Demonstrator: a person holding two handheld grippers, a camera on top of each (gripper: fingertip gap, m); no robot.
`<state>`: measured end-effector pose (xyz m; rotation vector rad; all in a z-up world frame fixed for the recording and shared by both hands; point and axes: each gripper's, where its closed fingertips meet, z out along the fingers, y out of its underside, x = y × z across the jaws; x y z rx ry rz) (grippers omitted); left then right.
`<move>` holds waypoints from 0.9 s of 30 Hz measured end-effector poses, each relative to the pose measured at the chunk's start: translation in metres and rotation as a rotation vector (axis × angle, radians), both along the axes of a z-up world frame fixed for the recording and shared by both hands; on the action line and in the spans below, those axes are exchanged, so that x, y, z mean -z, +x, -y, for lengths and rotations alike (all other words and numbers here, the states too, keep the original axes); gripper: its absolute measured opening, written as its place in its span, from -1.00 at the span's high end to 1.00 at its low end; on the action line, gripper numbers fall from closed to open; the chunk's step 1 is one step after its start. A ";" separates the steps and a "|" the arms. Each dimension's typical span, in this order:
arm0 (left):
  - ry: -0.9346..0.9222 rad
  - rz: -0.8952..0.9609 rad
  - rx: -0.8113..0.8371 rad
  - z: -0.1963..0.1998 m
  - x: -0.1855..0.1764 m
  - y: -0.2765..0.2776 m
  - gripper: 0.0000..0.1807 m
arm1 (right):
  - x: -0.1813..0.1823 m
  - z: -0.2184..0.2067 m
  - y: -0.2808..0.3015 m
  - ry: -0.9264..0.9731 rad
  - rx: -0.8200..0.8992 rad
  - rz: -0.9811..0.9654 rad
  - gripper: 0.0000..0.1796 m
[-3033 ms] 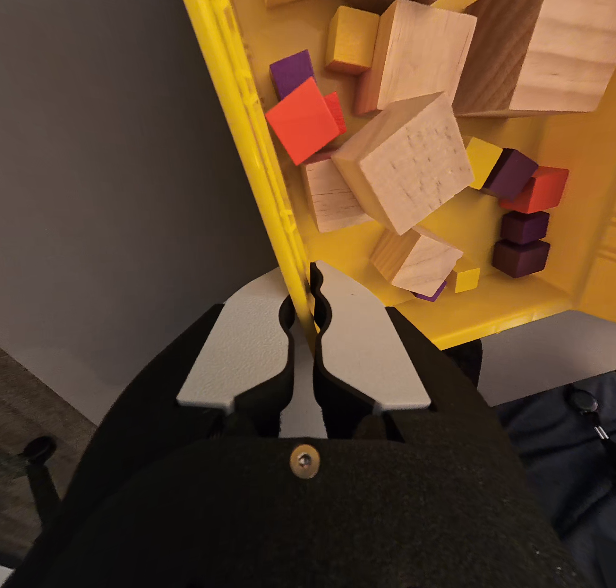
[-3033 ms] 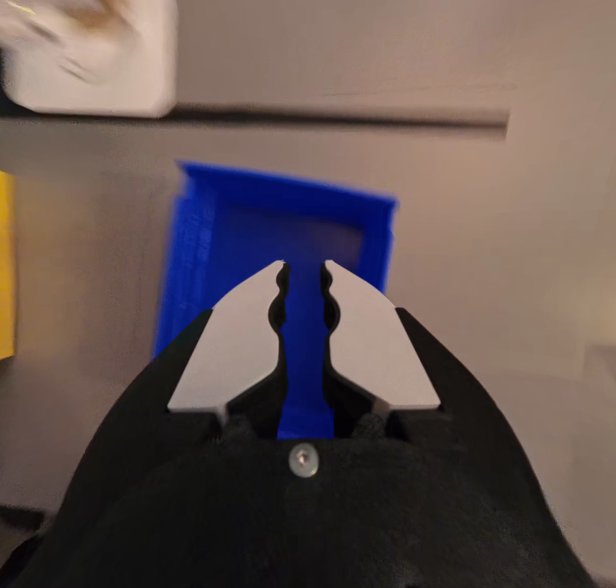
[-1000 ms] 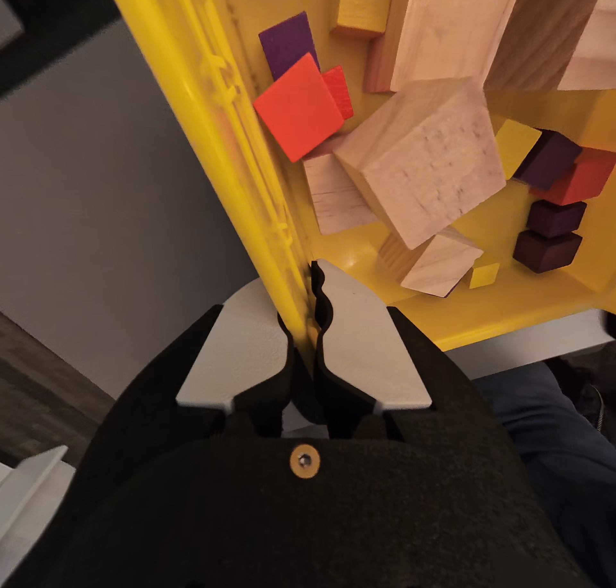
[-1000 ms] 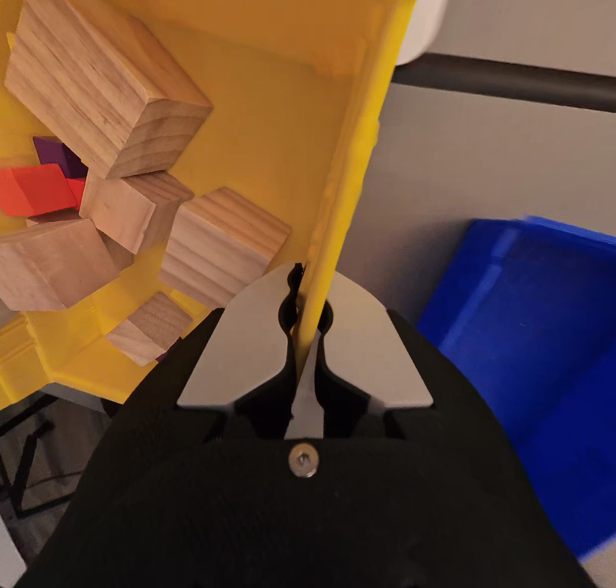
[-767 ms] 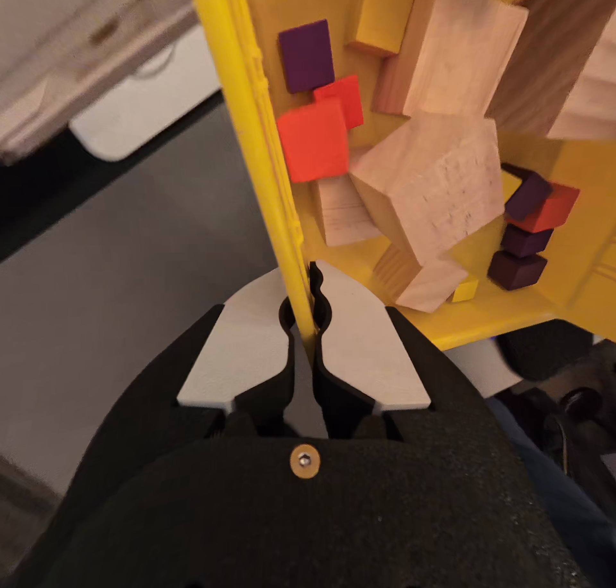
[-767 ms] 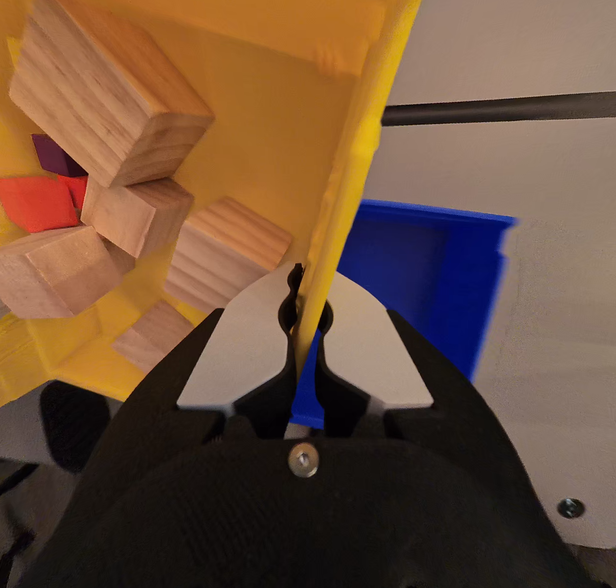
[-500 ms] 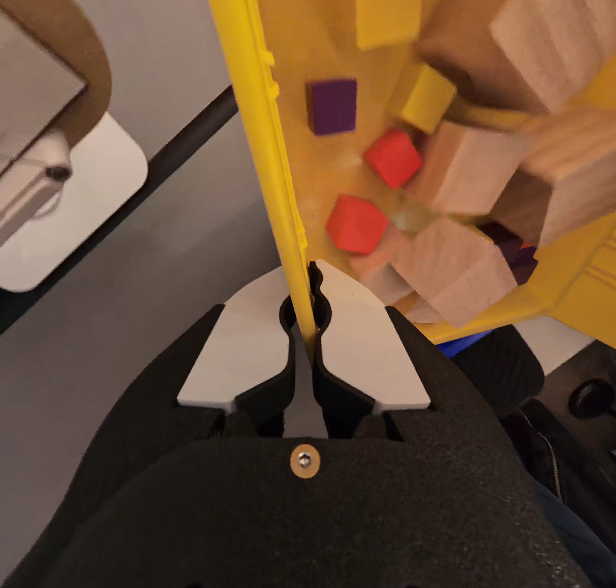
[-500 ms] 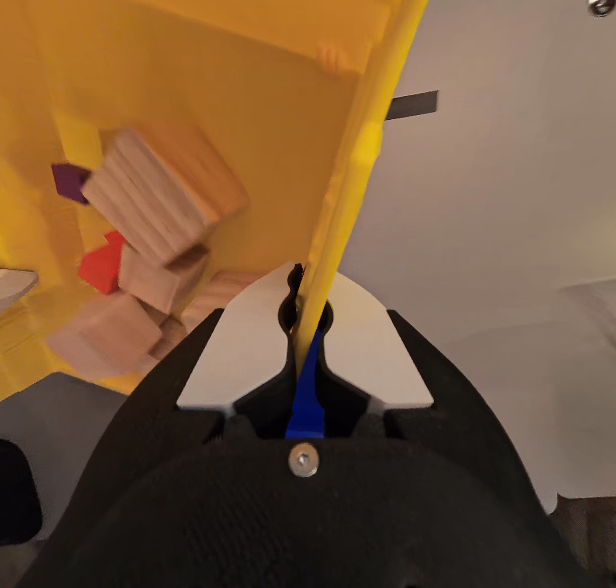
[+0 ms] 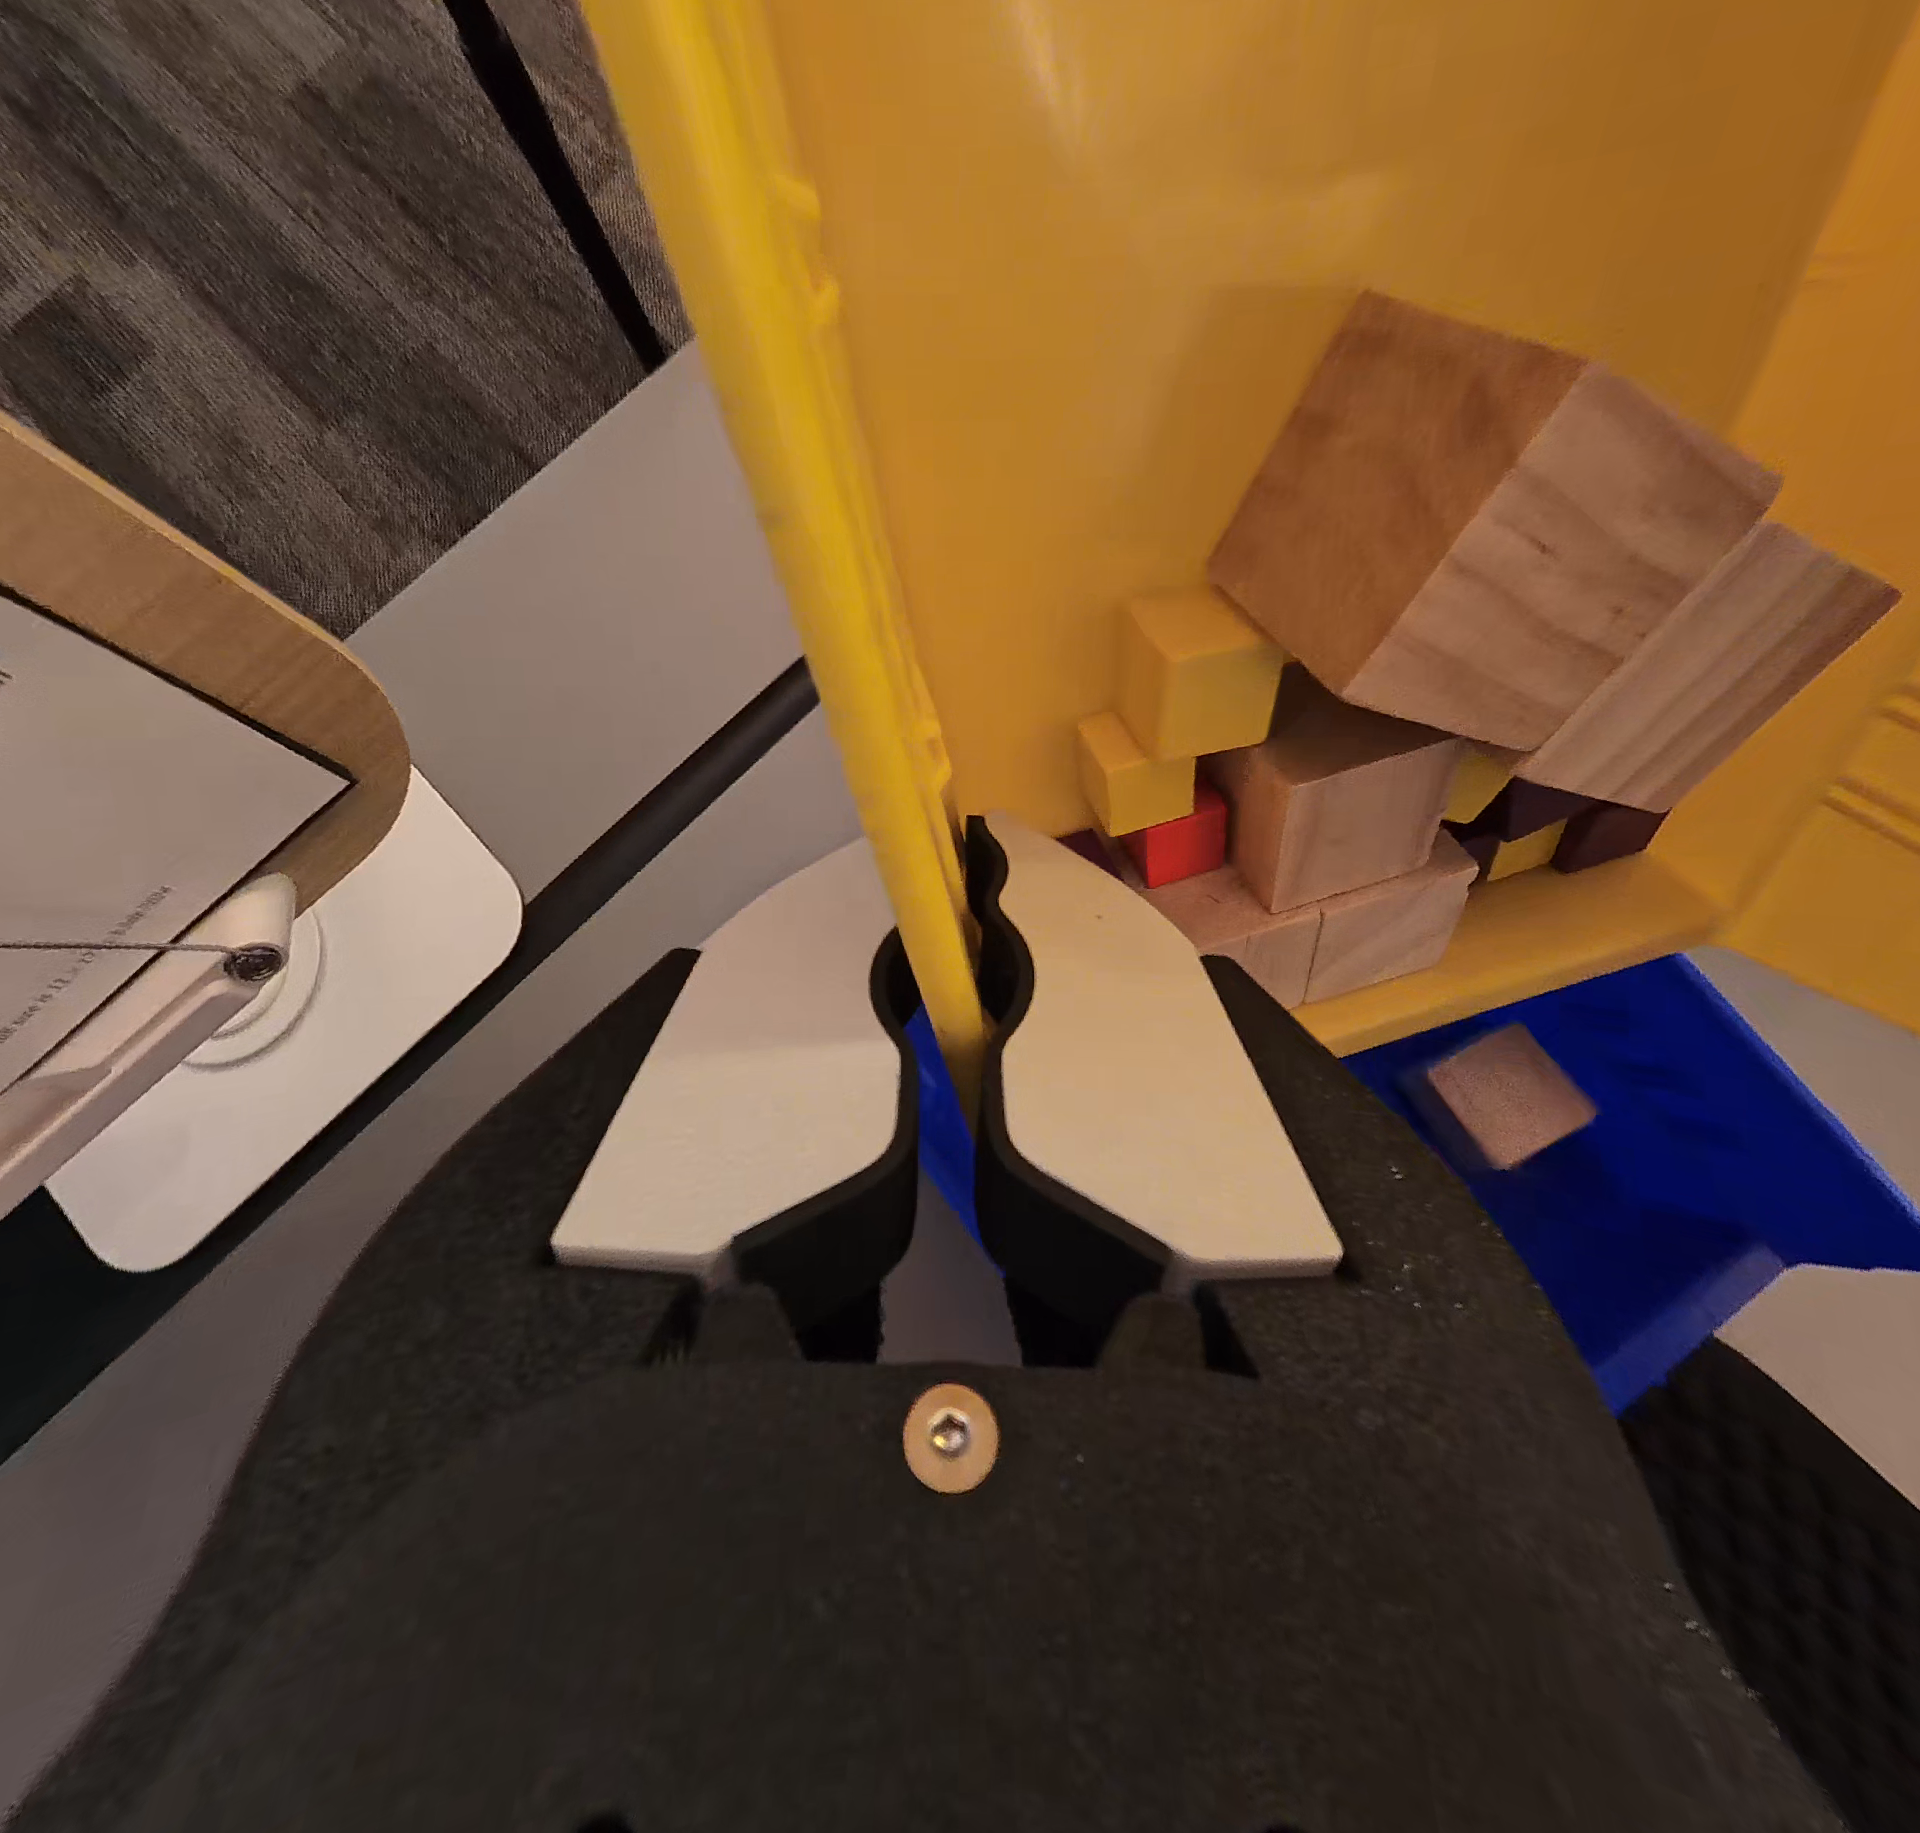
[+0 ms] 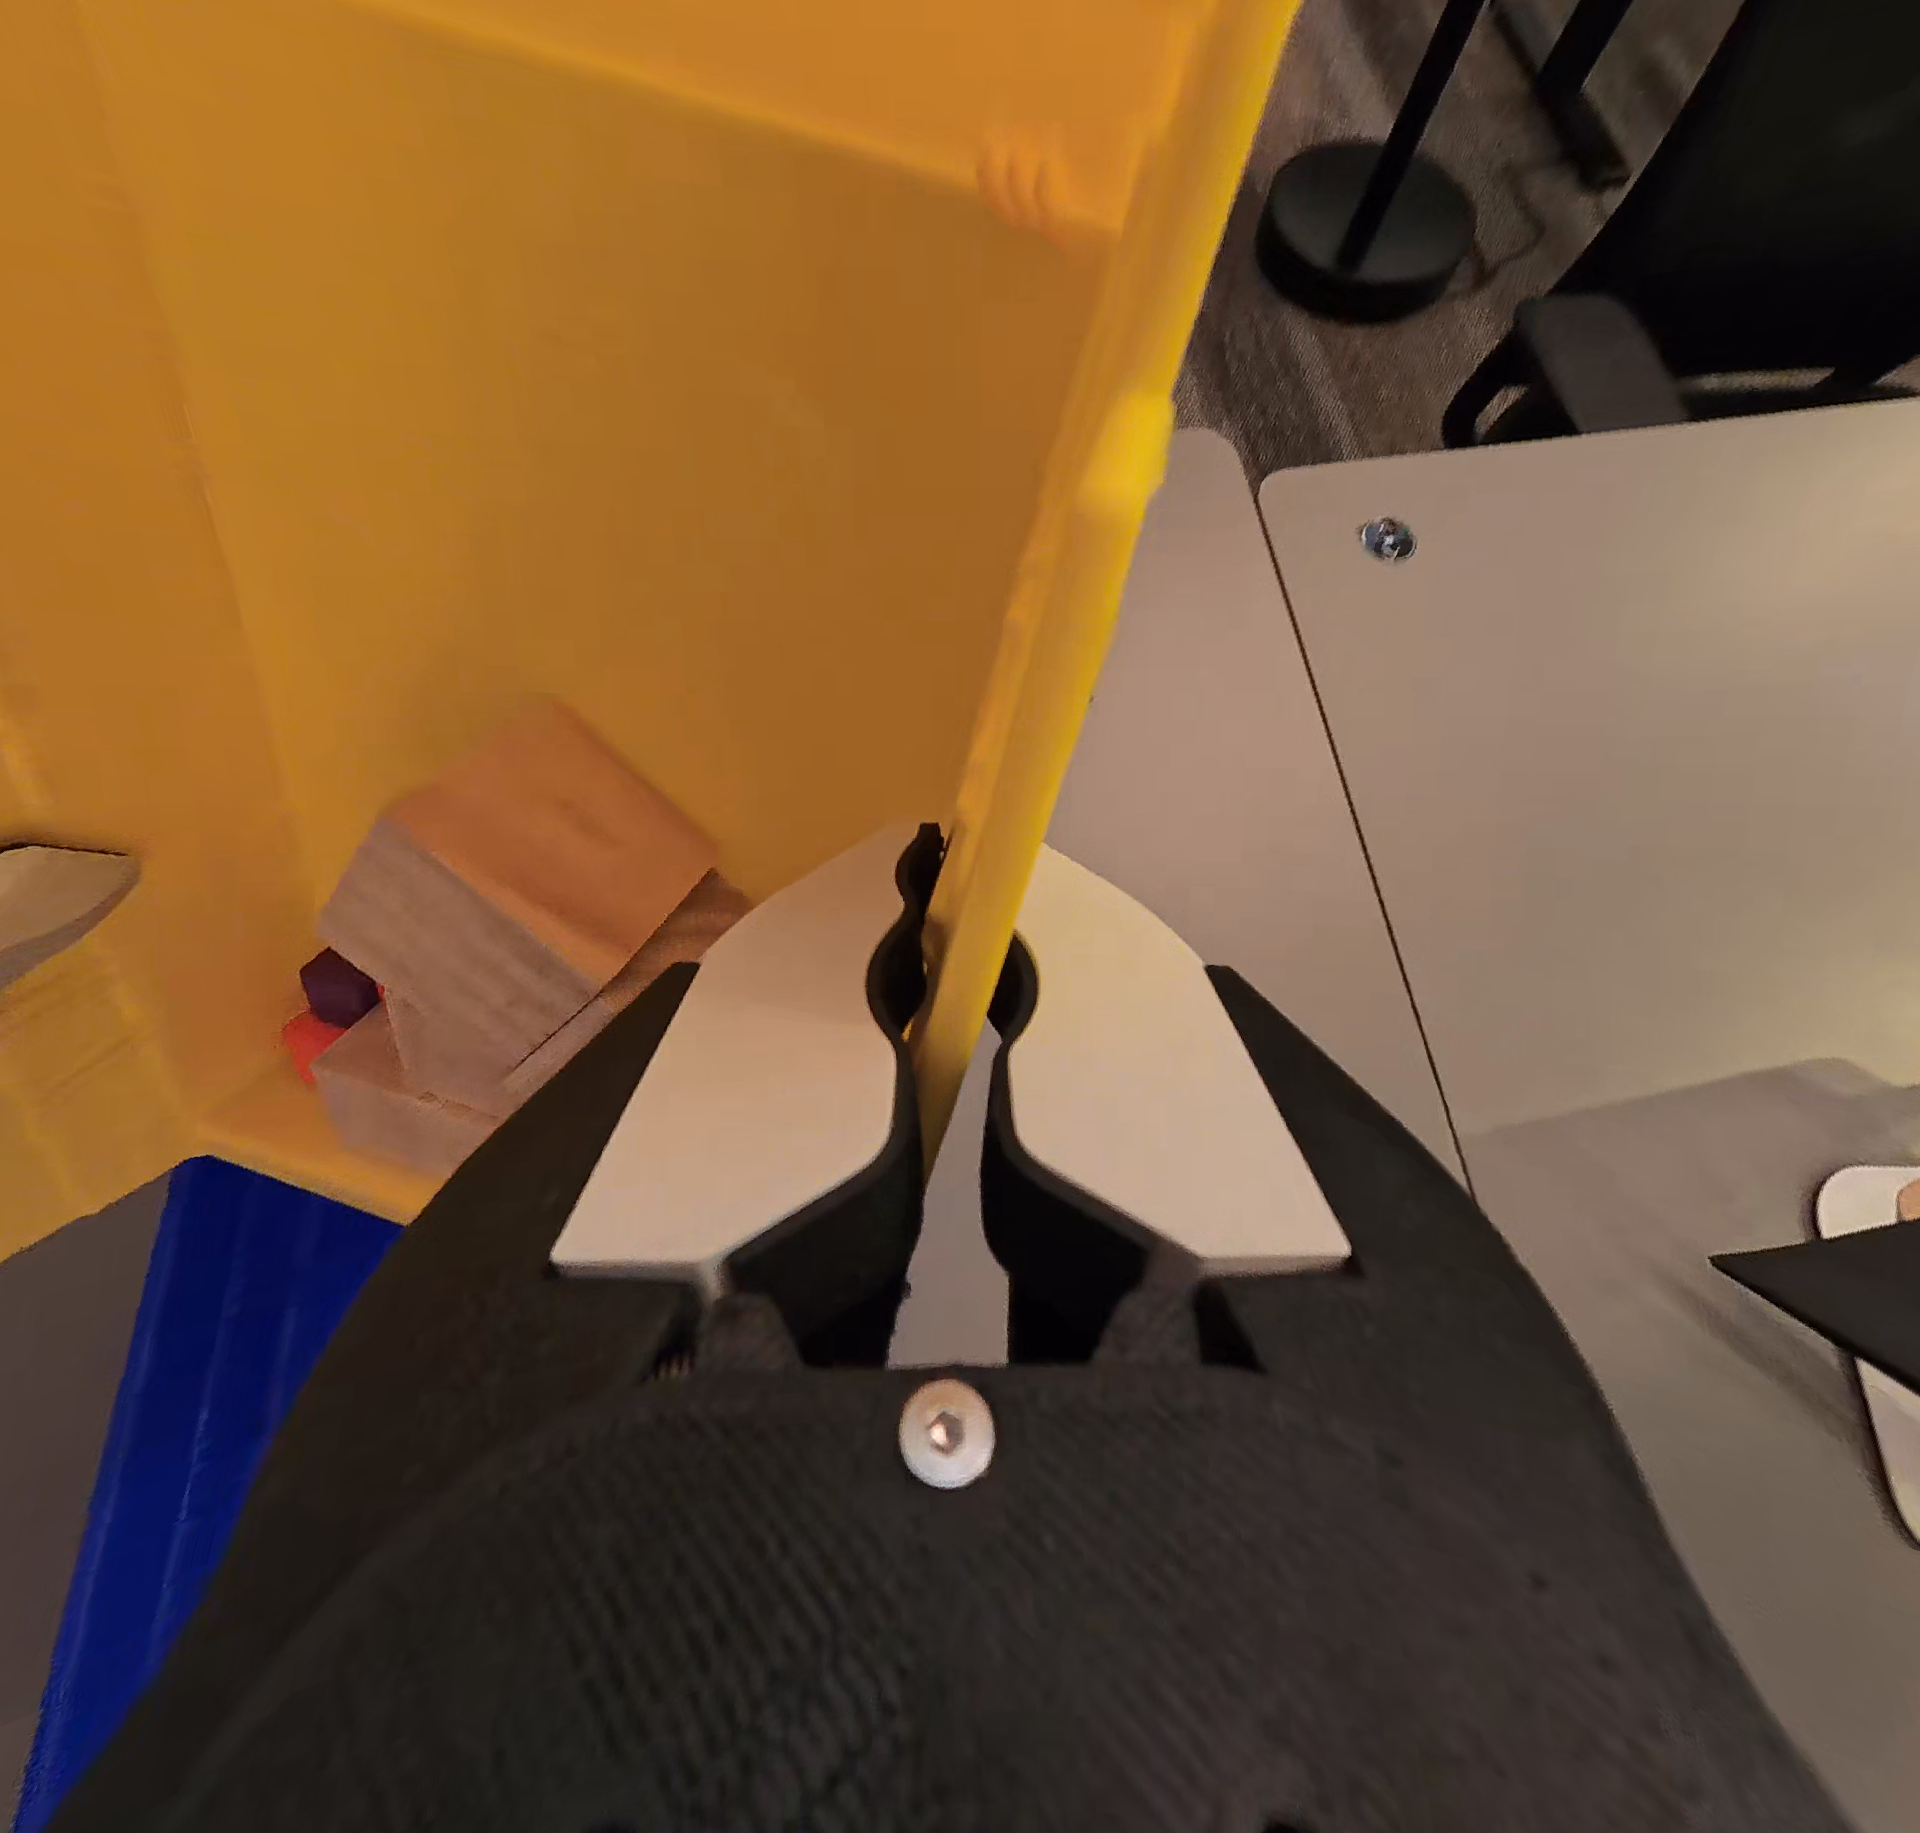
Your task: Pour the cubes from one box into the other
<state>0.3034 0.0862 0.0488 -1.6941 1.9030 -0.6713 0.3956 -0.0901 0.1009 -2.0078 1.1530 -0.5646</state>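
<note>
My left gripper (image 9: 951,848) is shut on the left wall of the yellow box (image 9: 1195,277). My right gripper (image 10: 961,848) is shut on the box's right wall (image 10: 1091,536). The box is tipped steeply over the blue box (image 9: 1662,1191). Wooden cubes (image 9: 1486,536) and small yellow, red and purple cubes (image 9: 1174,838) are piled against the yellow box's low front lip. One pale cube (image 9: 1507,1108) lies in the blue box. In the right wrist view the pile (image 10: 499,910) sits at the lip above the blue box (image 10: 197,1368).
A grey table (image 10: 1610,744) lies under both boxes, with a seam and a screw. A wood-edged panel on a white base (image 9: 208,744) stands at the left. Carpet, a black stand base (image 10: 1361,214) and a chair lie beyond the table's edge.
Both grippers lifted the yellow box and tipped it forward over the blue box. The cubes slid down to its front lip, and one cube fell into the blue box.
</note>
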 end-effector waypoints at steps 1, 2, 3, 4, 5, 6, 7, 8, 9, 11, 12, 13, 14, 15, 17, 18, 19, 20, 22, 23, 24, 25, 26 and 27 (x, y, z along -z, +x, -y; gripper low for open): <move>-0.004 0.023 -0.003 -0.001 0.000 0.000 0.94 | -0.001 -0.001 -0.001 0.006 -0.001 0.022 0.94; -0.006 0.048 -0.006 -0.002 -0.001 0.000 0.94 | -0.003 -0.001 -0.002 0.019 -0.001 0.045 0.94; -0.010 0.074 -0.007 -0.003 -0.002 0.000 0.94 | -0.005 -0.002 -0.004 0.026 -0.003 0.068 0.94; -0.015 0.105 -0.008 -0.003 -0.003 0.000 0.94 | -0.008 -0.002 -0.005 0.029 -0.005 0.103 0.94; -0.012 0.137 -0.007 -0.004 -0.005 0.000 0.94 | -0.012 -0.002 -0.007 0.033 -0.005 0.141 0.94; -0.001 0.166 -0.006 -0.004 -0.007 -0.001 0.94 | -0.016 -0.002 -0.010 0.037 -0.004 0.174 0.94; 0.016 0.191 -0.004 -0.005 -0.008 -0.001 0.94 | -0.018 -0.003 -0.012 0.039 -0.006 0.203 0.94; 0.027 0.213 0.000 -0.005 -0.009 -0.002 0.94 | -0.021 -0.003 -0.015 0.041 -0.005 0.226 0.94; 0.027 0.230 0.004 -0.005 -0.010 -0.002 0.94 | -0.023 -0.003 -0.017 0.045 -0.005 0.250 0.94; 0.020 0.264 0.004 -0.006 -0.012 -0.004 0.94 | -0.027 -0.003 -0.021 0.054 -0.005 0.284 0.94; 0.018 0.278 0.003 -0.006 -0.013 -0.004 0.94 | -0.028 -0.003 -0.022 0.056 -0.005 0.297 0.94; 0.017 0.298 0.003 -0.006 -0.014 -0.005 0.95 | -0.030 -0.003 -0.024 0.058 -0.004 0.318 0.94; 0.019 0.319 0.002 -0.007 -0.015 -0.005 0.95 | -0.032 -0.003 -0.025 0.059 -0.005 0.338 0.94; 0.024 0.343 0.004 -0.007 -0.016 -0.006 0.95 | -0.035 -0.003 -0.027 0.063 -0.006 0.361 0.94; 0.033 0.391 0.008 -0.008 -0.019 -0.006 0.94 | -0.041 -0.004 -0.031 0.065 -0.009 0.411 0.94; 0.035 0.407 0.008 -0.008 -0.019 -0.007 0.95 | -0.043 -0.005 -0.033 0.066 -0.011 0.432 0.94; 0.034 0.421 0.011 -0.008 -0.020 -0.007 0.94 | -0.045 -0.005 -0.035 0.067 -0.014 0.452 0.94; 0.033 0.437 0.012 -0.009 -0.020 -0.007 0.94 | -0.046 -0.005 -0.036 0.066 -0.015 0.468 0.94; 0.034 0.467 0.007 -0.010 -0.022 -0.007 0.94 | -0.048 -0.006 -0.039 0.074 -0.018 0.499 0.94; 0.032 0.478 0.006 -0.011 -0.022 -0.008 0.94 | -0.049 -0.006 -0.040 0.077 -0.018 0.515 0.94; 0.033 0.490 0.007 -0.011 -0.023 -0.008 0.94 | -0.050 -0.006 -0.042 0.083 -0.017 0.530 0.94; 0.037 0.503 0.007 -0.011 -0.023 -0.008 0.94 | -0.051 -0.007 -0.043 0.092 -0.018 0.546 0.94; 0.039 0.515 0.009 -0.011 -0.024 -0.008 0.94 | -0.052 -0.006 -0.044 0.096 -0.016 0.560 0.94; 0.043 0.527 0.013 -0.012 -0.024 -0.008 0.94 | -0.053 -0.007 -0.045 0.099 -0.017 0.575 0.94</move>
